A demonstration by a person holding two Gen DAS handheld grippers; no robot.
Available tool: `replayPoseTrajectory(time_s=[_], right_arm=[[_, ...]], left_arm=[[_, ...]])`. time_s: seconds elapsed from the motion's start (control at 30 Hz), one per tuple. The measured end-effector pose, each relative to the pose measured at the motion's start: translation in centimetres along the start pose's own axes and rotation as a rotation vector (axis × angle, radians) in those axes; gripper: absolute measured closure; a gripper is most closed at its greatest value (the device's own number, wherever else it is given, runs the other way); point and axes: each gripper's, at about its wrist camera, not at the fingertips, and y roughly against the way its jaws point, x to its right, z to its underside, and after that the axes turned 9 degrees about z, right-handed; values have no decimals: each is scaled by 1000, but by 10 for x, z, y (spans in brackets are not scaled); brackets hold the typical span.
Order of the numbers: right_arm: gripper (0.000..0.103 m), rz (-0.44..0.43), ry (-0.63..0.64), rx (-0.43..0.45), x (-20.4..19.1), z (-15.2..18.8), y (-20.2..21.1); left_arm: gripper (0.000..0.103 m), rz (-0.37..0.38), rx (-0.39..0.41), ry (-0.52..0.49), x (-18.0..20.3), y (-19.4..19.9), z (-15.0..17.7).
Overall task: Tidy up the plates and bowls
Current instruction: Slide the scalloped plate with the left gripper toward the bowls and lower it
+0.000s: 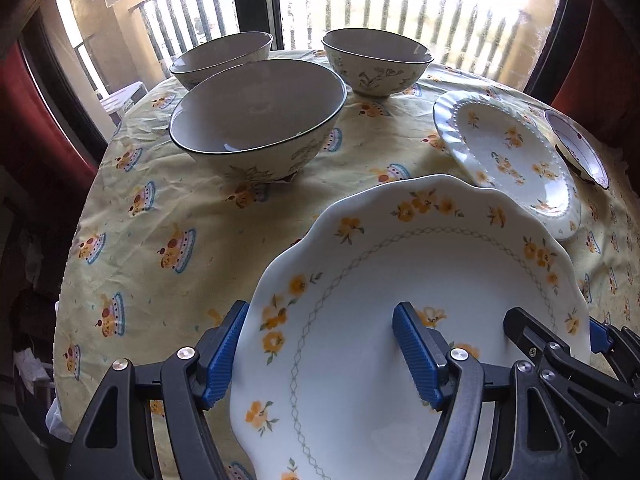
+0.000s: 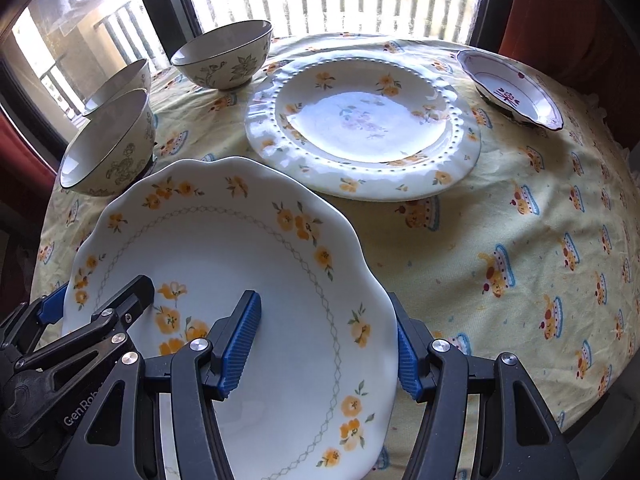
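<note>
A large scalloped white plate with yellow flowers is held between both grippers over the tablecloth. My left gripper straddles its left rim, one blue pad outside the edge and one on the plate's face. My right gripper straddles the right rim the same way. Each gripper also shows at the edge of the other's view. Behind lie a beaded floral plate and three dark-rimmed bowls: a near one and two further back.
A small shallow dish with a red motif sits at the far right. The round table wears a yellow patterned cloth and drops off on all sides. A window with railings stands behind, with red curtains to both sides.
</note>
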Motion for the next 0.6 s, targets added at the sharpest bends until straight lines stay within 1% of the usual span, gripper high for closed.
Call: replayPoseTrajectory(time_s=[0.2,0.3,0.37,0.47,0.6], right_arm=[[38,-8,11,-40,-26,0,-12],[38,14,18,-50,-36,1,-15],[38,23,4,-67,-38,1,-19],[37,7,-26,-84,-35,2,-24],[36,4,-30,-88,-35,1,-27]], left_arm=[[30,-2,-28,16,-25,-8,2],[30,6,-51,12,-29,-13,3],[29,3,-57,-4,-29,-17,2],[28,12,-53,9,-32,-20,1],[29,-13,-48,-43,-27,-22,-4]])
